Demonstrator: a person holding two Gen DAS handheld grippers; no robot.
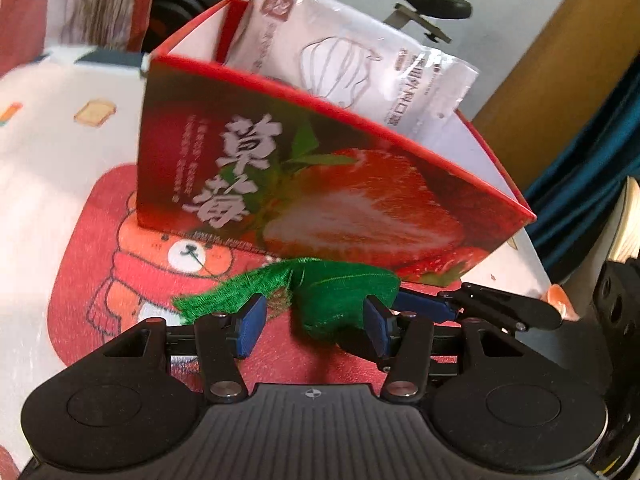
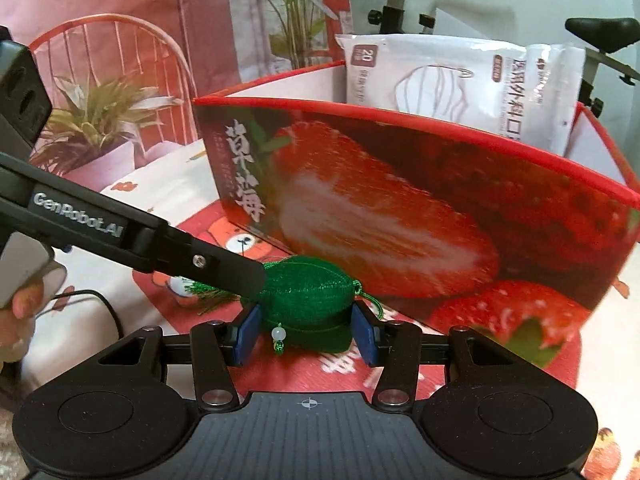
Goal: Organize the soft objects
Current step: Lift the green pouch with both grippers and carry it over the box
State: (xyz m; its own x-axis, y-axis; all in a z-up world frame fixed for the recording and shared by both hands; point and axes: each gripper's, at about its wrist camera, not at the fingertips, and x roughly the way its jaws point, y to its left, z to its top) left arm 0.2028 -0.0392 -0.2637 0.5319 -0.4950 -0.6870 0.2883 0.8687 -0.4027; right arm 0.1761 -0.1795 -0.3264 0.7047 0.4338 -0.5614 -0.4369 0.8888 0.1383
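Observation:
A small green embroidered sachet [image 2: 308, 296] with a green tassel [image 1: 224, 294] and a pale bead [image 2: 278, 334] hangs just above the red mat, in front of the strawberry box [image 2: 440, 208]. My right gripper [image 2: 307, 334] is shut on it, both blue pads pressing its sides. My left gripper [image 1: 316, 324] stands open around the same sachet [image 1: 344, 296]: its right pad touches the green body, while its left pad is clear of it, next to the tassel. A finger [image 1: 500, 308] of the right gripper comes in from the right. A white pack of face masks [image 1: 340, 48] stands upright inside the box [image 1: 340, 200].
A red mat with a bear print [image 1: 120, 260] covers the white tablecloth. A person's hand [image 2: 24, 300] holds the left gripper's handle. Behind the box are a plant-print curtain [image 2: 120, 80] and an exercise bike seat [image 1: 432, 0]. A wooden panel [image 1: 560, 80] and teal cloth [image 1: 592, 184] stand at the right.

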